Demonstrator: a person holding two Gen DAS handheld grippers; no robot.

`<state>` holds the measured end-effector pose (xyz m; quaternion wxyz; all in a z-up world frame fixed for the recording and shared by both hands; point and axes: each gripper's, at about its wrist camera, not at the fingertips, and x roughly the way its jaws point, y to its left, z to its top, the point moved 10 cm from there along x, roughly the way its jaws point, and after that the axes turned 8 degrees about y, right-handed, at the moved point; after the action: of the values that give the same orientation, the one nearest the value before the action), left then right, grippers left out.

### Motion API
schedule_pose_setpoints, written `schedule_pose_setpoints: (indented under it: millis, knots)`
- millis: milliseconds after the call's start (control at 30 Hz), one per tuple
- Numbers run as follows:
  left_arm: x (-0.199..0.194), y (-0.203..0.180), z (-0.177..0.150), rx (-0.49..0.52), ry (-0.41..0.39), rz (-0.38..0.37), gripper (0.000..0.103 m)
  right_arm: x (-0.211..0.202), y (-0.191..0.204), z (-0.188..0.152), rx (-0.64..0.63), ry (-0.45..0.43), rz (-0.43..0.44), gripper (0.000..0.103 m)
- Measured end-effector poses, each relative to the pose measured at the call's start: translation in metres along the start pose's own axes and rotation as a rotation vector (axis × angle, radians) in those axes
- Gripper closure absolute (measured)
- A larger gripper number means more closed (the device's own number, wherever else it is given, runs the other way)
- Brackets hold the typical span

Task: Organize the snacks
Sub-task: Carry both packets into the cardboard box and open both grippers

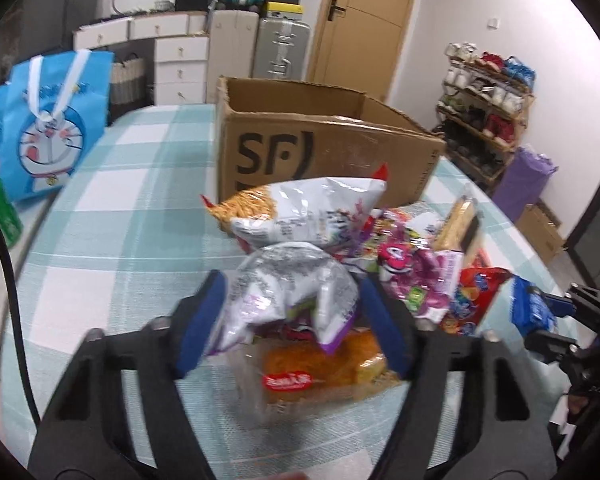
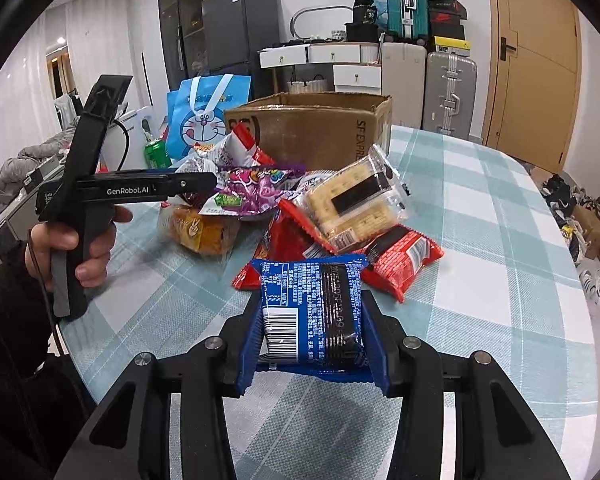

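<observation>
L gripper [image 1: 292,320] pitched down over the snack pile, jaws narrowed around a crinkly silver-purple foil bag [image 1: 288,300] on top of the pile; pads looked touching, grip unconfirmed. Squeeze its bunched middle, lift straight up so the bread pack [image 1: 320,372] below stays put. R gripper [image 2: 312,344] also pitched down, jaws clamped on a blue biscuit packet [image 2: 312,312] above the table [image 2: 480,280]. Brown cardboard box [image 2: 320,128] sat behind the pile, likely drop target.
</observation>
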<state>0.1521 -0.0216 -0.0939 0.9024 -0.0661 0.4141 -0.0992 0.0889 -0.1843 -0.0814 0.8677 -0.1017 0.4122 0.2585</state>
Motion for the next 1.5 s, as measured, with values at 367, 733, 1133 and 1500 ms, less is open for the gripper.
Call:
schedule_pose_setpoints:
  millis: [367,733,1133,1500]
  knots:
    - [-0.030,-0.007,-0.001,0.014,-0.072,0.005,0.054,-0.010,-0.003,0.026,0.004,-0.075,-0.014,0.057]
    - [-0.090,-0.008,0.011,0.025,-0.174,0.062,0.054,-0.027,-0.005,0.066,0.034,-0.170,-0.027,0.057]
    - [-0.139,-0.013,0.052,0.044,-0.273,0.120,0.054,-0.033,-0.007,0.116,0.047,-0.220,-0.029,0.057]
    - [-0.121,-0.017,0.101,0.039,-0.277,0.146,0.054,-0.015,-0.018,0.162,0.070,-0.207,-0.018,0.057]
